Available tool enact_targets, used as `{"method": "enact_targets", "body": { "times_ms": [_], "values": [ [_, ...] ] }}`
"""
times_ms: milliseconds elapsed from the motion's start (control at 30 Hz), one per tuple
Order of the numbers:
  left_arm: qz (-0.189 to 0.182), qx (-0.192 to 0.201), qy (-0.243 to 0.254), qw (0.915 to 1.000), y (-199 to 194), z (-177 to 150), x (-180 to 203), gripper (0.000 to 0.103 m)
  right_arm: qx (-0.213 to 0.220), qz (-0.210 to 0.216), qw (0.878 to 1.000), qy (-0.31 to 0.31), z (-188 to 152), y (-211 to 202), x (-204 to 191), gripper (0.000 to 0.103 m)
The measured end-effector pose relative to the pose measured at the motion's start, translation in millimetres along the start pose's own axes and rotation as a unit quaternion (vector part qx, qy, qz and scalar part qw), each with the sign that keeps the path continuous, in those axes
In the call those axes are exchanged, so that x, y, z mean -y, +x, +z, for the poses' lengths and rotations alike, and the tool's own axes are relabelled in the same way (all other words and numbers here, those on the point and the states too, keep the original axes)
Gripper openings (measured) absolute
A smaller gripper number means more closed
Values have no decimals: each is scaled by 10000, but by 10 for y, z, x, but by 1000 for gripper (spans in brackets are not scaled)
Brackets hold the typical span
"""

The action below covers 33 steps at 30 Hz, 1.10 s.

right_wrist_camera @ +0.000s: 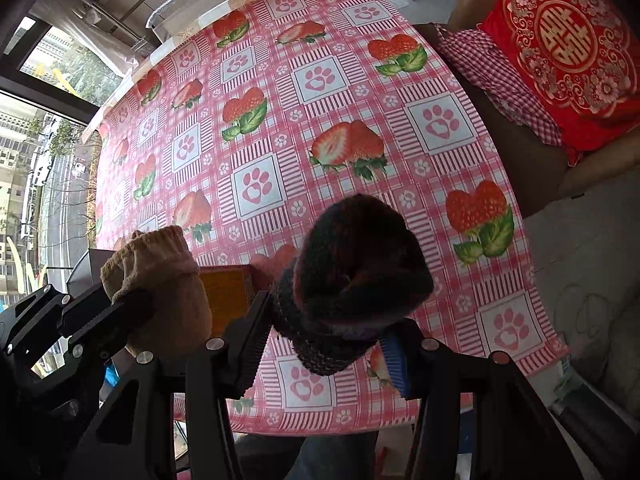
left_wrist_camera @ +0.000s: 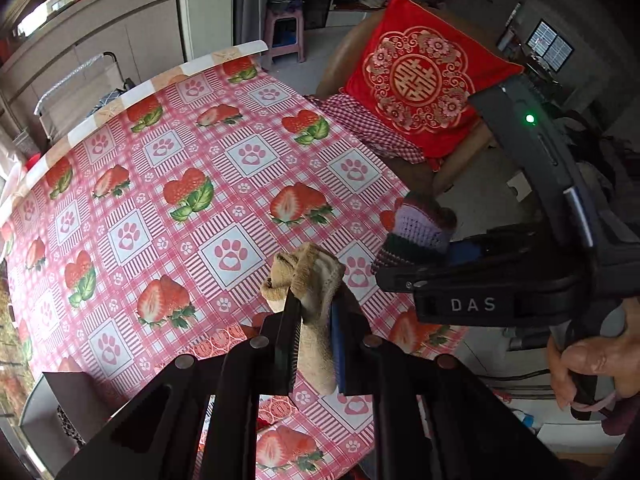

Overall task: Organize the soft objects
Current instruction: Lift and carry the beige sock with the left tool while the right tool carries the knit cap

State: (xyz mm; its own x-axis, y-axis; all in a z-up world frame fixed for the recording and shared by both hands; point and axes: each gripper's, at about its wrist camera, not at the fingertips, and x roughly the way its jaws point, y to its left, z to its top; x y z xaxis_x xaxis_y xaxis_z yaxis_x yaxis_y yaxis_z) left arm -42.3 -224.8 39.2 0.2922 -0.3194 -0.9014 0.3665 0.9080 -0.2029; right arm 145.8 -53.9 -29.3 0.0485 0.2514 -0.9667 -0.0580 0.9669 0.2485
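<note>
Clamping a beige sock [left_wrist_camera: 310, 300], my left gripper [left_wrist_camera: 316, 344] hangs over the strawberry-print tablecloth [left_wrist_camera: 192, 184]; my right gripper [right_wrist_camera: 326, 344] grips a dark knitted sock [right_wrist_camera: 356, 272] above the table's near edge. Most of the cloth lies bare. Only the right view shows an orange box [right_wrist_camera: 226, 292] between them; the red cushion [left_wrist_camera: 420, 84] sits on a chair beyond.

The left gripper [left_wrist_camera: 316, 320] is matte black with angular arms, round silver screw heads, one ribbed black pad and one blue pad. The right gripper [left_wrist_camera: 416, 256] has the same build, with white letters "DAS" on its front block, a green light on its dark grey body, and a bare hand [left_wrist_camera: 592, 372] around its handle.
</note>
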Motion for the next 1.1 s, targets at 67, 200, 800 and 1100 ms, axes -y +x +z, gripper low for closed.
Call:
{"method": "enact_targets", "body": {
  "times_ms": [67, 200, 800, 1100],
  "values": [
    [-45, 14, 191, 9998, -47, -88, 101, 15, -5, -28, 10000, 35, -116, -18, 2, 53],
    [-211, -18, 450, 9988, -117, -299, 227, 15, -17, -91, 9999, 77, -342, -31, -14, 53],
    [-206, -37, 298, 9993, -541, -1203, -49, 15, -310, 16, 9979, -561, -1031, 122, -603, 53],
    [136, -9, -468, 9988, -708, -1548, -458, 15, -709, 142, 9883, -1340, -1209, 293, -1149, 53]
  ]
}}
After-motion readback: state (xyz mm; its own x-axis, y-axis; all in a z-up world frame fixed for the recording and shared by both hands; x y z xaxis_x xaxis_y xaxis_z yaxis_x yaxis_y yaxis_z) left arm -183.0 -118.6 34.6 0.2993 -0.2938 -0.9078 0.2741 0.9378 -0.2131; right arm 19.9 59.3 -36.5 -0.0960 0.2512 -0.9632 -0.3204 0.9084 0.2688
